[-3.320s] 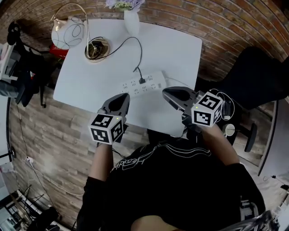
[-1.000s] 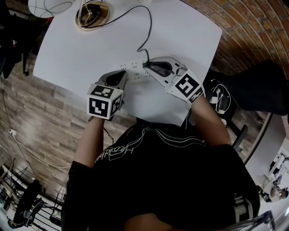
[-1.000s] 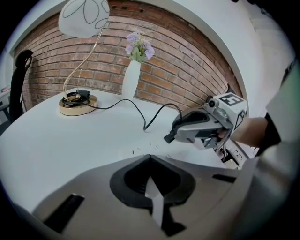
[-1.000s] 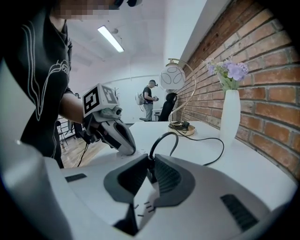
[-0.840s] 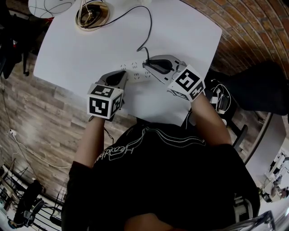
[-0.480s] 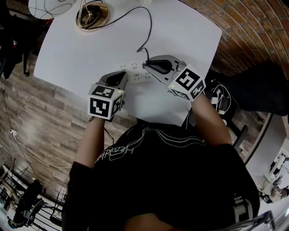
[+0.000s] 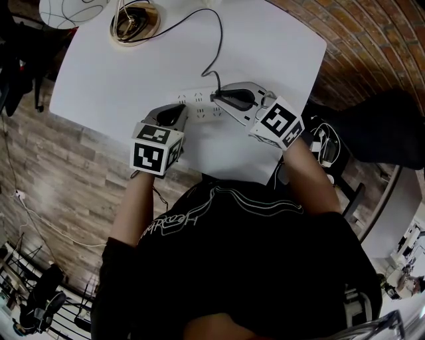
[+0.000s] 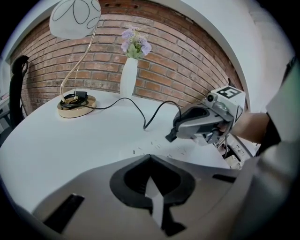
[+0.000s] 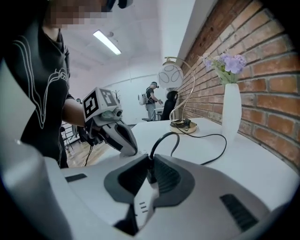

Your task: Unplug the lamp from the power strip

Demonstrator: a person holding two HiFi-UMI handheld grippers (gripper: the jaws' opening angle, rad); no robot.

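Black plug (image 9: 151,170) is pinched by the right hand-held gripper (image 7: 217,99); the left hand-held gripper (image 7: 176,113) (jaws pressed together) steadies the strip (image 7: 198,105). Next: pull the plug straight out.

Black plug (image 7: 214,98) apparently seated in white power strip (image 7: 196,106); lamp (image 7: 135,20) upright.

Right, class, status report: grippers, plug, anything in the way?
Right gripper shut on plug. Left gripper shut, tip on power strip end. Plug not yet out. Cord slack, nothing blocking.
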